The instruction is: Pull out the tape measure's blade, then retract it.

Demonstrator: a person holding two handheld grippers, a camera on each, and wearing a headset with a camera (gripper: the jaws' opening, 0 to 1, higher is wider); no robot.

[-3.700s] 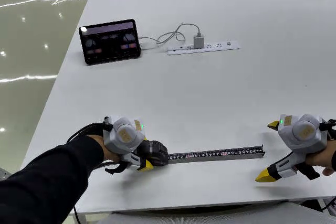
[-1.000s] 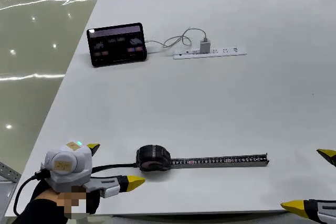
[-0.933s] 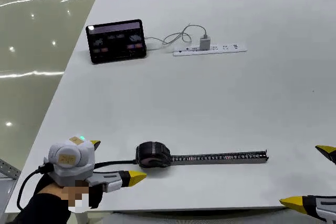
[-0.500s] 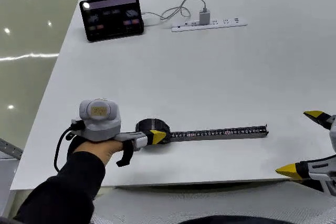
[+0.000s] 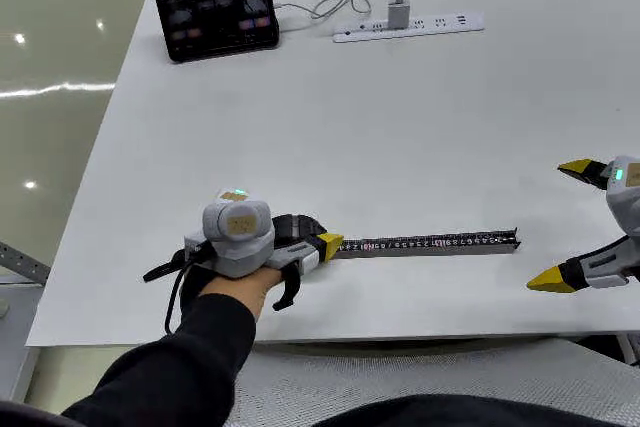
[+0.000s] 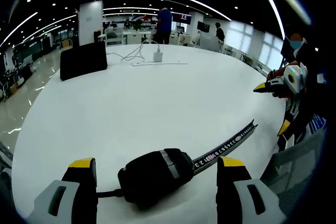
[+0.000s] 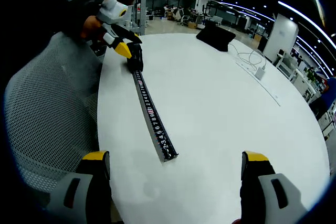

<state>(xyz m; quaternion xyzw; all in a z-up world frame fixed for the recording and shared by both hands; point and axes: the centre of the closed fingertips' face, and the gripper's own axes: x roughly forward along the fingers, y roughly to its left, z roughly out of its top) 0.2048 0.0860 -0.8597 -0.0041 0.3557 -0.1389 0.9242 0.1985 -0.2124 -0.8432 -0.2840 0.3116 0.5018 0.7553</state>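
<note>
though untouched, tape measure (image 6: 152,176) between left fingers (image 6: 81,174)

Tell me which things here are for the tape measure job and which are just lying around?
For the job:
tape measure case
its pulled-out blade
left claw, open on either side of the case
right claw, open, facing the blade's end

Just lying about:
tablet
power strip
charger and cable
</note>
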